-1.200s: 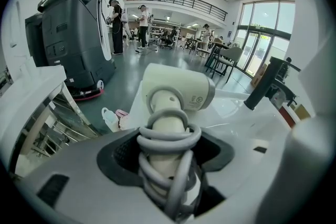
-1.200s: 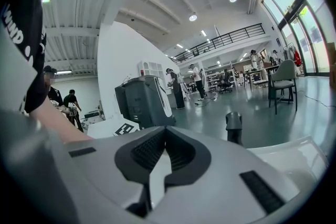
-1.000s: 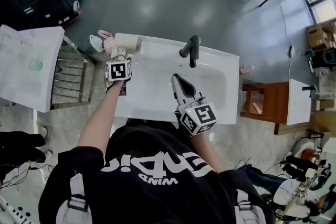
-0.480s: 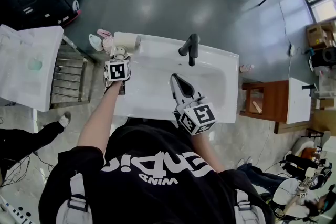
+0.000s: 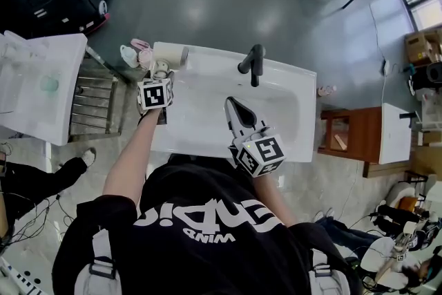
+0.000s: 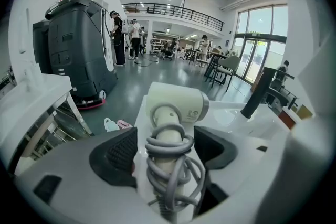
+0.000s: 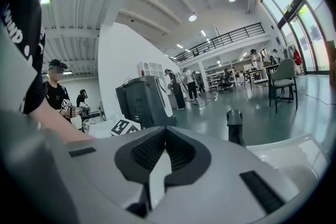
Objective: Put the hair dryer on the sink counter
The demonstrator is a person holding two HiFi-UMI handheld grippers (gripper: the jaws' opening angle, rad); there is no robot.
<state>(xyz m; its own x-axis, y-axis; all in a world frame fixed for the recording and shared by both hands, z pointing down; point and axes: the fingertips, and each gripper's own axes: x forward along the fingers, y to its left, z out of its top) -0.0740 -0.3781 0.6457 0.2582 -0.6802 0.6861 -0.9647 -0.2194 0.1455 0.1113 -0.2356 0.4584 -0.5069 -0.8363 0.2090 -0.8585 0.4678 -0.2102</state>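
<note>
White ceramic sink counter [image 5: 181, 143] w/ one sunken basin [image 5: 280, 107]; a black faucet [image 5: 251, 64] stands at the basin's 12 o'clock. Right gripper [image 5: 231, 104] [image 7: 165, 136] hangs over the basin's 9 o'clock side, jaws pressed together, nothing btwn them. Cream hair dryer [image 5: 171, 54] [image 6: 176, 105], grey cord coiled round its handle, lies on the counter's corner at approx. 10 o'clock from the basin. Left gripper [image 5: 160, 70] [image 6: 167, 150] straddles the handle; jaws are opening, and the pads stand clear of the cord on both sides.

Vs 1 s ago: left jaws are wider, while the dryer and both grippers sit at much the same spots. A bystander's light shoe [image 5: 86, 157] has come in at the head view's 9 o'clock.
</note>
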